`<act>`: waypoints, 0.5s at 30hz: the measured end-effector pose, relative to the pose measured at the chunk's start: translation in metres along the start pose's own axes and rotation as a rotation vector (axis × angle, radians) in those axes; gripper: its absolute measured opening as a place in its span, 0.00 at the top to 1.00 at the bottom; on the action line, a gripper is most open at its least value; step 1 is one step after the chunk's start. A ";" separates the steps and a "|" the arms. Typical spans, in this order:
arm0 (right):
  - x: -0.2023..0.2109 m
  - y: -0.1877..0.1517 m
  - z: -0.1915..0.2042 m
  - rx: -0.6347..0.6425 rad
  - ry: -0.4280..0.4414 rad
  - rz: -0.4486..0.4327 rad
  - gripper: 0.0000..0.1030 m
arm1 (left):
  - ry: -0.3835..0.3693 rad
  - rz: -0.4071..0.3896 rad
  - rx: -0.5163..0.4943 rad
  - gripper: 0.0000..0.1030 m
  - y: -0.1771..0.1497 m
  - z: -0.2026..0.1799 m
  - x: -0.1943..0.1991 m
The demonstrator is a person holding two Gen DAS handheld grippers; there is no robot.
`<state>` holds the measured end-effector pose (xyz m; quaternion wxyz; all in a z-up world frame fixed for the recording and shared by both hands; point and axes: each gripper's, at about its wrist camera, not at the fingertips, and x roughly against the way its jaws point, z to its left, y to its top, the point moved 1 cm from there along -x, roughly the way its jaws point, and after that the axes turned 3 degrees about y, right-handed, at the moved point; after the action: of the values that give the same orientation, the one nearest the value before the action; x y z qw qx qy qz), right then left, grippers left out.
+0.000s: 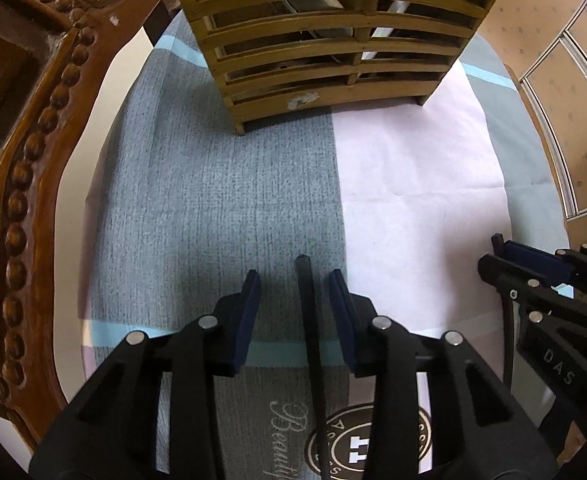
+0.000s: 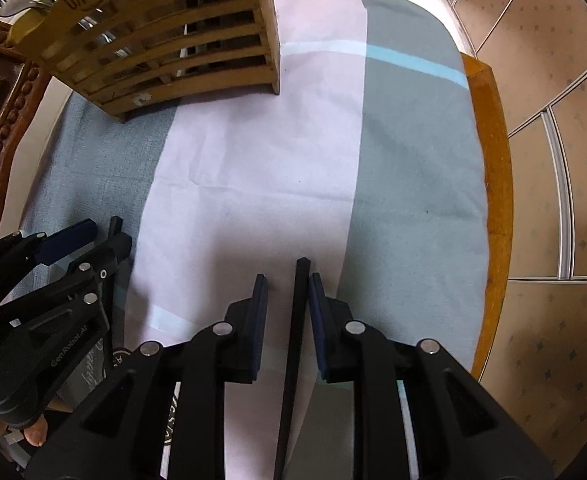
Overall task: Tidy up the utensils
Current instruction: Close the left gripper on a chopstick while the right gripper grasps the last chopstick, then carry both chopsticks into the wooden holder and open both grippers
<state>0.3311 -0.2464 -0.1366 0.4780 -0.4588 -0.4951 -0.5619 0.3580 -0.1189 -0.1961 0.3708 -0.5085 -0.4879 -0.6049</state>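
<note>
A black chopstick (image 1: 308, 320) lies between the fingers of my left gripper (image 1: 295, 280), nearer the right pad, with gaps on both sides. The jaws stand open. Another black chopstick (image 2: 297, 320) lies between the fingers of my right gripper (image 2: 285, 282), against the right pad, with a gap to the left pad. A slatted bamboo utensil holder (image 1: 333, 36) stands at the far side of the cloth, and shows in the right wrist view (image 2: 165, 40) at upper left. It holds some utensils behind its slats.
A patchwork cloth (image 1: 213, 200) in grey, pink and light blue covers the table (image 2: 497, 200). A carved wooden chair back (image 1: 33, 160) stands at the left. The right gripper (image 1: 541, 292) shows at the left view's right edge. Patterned floor lies to the right.
</note>
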 end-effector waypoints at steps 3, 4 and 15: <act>0.002 -0.007 0.003 0.004 -0.009 -0.001 0.79 | -0.013 0.001 -0.003 0.72 0.005 -0.003 -0.002; 0.004 -0.009 0.005 0.003 -0.011 -0.002 0.79 | -0.016 -0.001 -0.004 0.78 0.007 -0.003 -0.002; 0.044 -0.016 0.002 -0.022 0.018 -0.094 0.93 | -0.040 -0.121 0.035 0.93 0.012 -0.003 0.043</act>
<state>0.3100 -0.2474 -0.0950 0.4504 -0.4352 -0.5059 -0.5932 0.3592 -0.1229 -0.1512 0.3328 -0.4835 -0.5356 -0.6071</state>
